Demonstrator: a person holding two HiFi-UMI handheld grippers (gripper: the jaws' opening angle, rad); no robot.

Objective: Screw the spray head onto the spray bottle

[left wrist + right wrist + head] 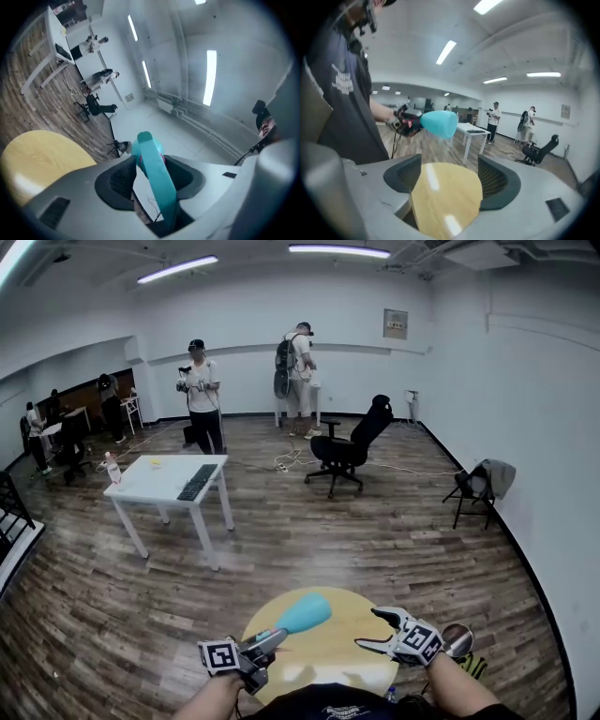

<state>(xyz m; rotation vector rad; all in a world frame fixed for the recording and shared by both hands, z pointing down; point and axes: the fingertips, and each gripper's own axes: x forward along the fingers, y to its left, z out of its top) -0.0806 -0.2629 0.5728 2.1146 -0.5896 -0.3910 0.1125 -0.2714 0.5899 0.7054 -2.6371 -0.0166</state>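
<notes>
free: air over round table (337, 645) | obstacle: spray bottle (302, 614) jutting from left claw (274, 641)

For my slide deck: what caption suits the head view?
Left gripper holds a teal spray bottle above a round yellow table; right gripper open and empty.

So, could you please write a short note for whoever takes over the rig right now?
Left gripper: shut on the bottle, held in the air over the table, base pointing away.
Right gripper: open and empty, above the table's right side.
Spray head: none loose in any view. I cannot tell whether it sits on the bottle's gripped end.
Left to do: check for the head, then screw it tight if needed.
</notes>
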